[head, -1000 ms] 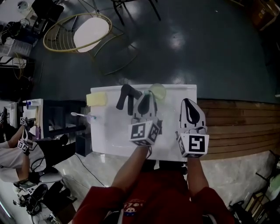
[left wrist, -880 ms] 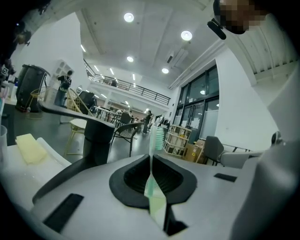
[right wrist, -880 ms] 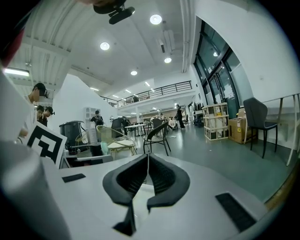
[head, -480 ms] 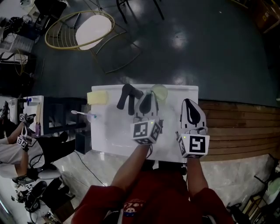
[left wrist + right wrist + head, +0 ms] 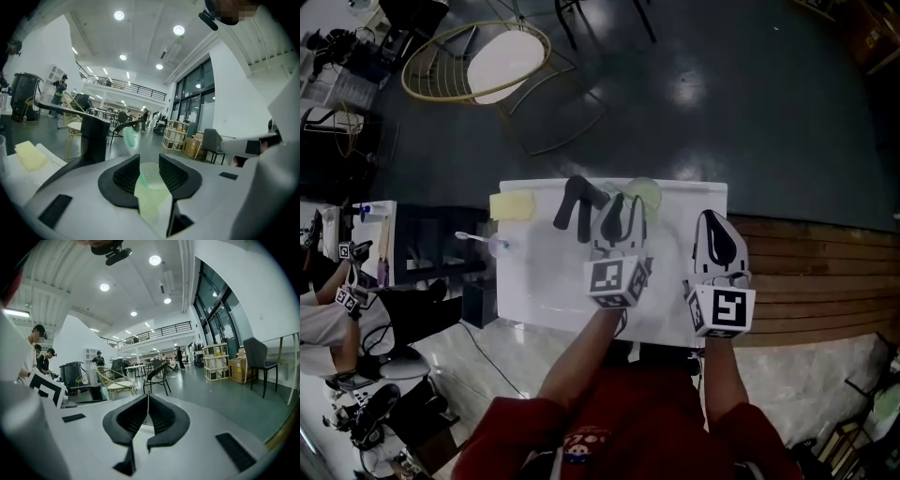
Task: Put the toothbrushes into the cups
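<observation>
Green plastic toothbrush [image 5: 129,137] appears to lean, blurred, in the pale green translucent cup [image 5: 152,174], just ahead of the left gripper [image 5: 149,160], whose jaws are opening and press on nothing. A clipped rim could tip the light cup. Right of the cup, the right gripper [image 5: 146,401] is closed and empty. Left of the cup on the white table [image 5: 544,291] are a black angled holder [image 5: 575,202] and a yellow sponge [image 5: 510,206]. Beyond the cup lies dark glossy floor [image 5: 750,112].

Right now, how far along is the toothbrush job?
Looks done: a green toothbrush sticks up out of the green cup. In hand: nothing. The left claw is opening with that cup in its gap, pads off it, and the right claw is shut, empty. Left: the white toothbrush lying at the table edge, beside what looks like a clear cup.
</observation>
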`<action>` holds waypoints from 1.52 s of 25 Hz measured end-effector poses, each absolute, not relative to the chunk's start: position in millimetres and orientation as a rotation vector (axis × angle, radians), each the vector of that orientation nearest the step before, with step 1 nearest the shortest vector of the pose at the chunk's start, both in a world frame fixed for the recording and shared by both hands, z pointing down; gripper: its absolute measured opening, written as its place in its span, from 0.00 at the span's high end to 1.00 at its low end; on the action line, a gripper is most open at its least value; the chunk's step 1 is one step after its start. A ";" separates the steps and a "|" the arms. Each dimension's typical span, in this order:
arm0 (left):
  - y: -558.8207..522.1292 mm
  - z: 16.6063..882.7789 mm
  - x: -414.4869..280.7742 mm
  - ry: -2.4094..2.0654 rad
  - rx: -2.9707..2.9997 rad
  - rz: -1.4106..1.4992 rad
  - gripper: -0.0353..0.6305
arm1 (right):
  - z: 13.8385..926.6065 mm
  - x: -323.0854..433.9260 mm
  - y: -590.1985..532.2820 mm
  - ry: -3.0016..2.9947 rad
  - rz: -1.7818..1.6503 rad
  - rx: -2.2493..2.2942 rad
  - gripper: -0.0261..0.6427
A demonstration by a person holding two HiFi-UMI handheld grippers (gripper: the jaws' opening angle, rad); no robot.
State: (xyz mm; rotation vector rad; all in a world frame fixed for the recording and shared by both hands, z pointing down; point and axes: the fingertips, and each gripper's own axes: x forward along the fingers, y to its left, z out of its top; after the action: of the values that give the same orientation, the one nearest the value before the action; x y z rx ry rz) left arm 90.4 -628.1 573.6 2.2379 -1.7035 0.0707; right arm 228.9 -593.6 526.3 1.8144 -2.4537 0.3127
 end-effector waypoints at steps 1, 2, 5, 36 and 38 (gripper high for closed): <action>-627.2 575.0 90.8 -1.699 2.242 0.070 0.76 | 525.5 228.1 -593.0 -2.456 0.310 1.814 0.92; -626.5 574.4 91.3 -1.695 2.248 0.069 0.75 | 524.4 227.0 -592.2 -2.458 0.308 1.815 0.92; -624.0 567.6 92.9 -1.684 2.269 0.064 0.74 | 520.8 223.0 -588.7 -2.465 0.301 1.814 0.92; -507.6 444.7 2.2 -1.666 2.512 -0.076 0.73 | 419.8 115.7 -483.7 -2.468 0.006 1.881 0.92; -498.9 433.4 -10.4 -1.679 2.538 -0.076 0.74 | 409.0 102.8 -476.7 -2.472 -0.022 1.879 0.92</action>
State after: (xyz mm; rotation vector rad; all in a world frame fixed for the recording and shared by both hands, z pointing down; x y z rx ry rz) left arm -10.4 -498.9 433.4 2.5379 -1.6794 -0.0762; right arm 102.8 -476.7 409.0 1.8786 -2.4719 -0.0217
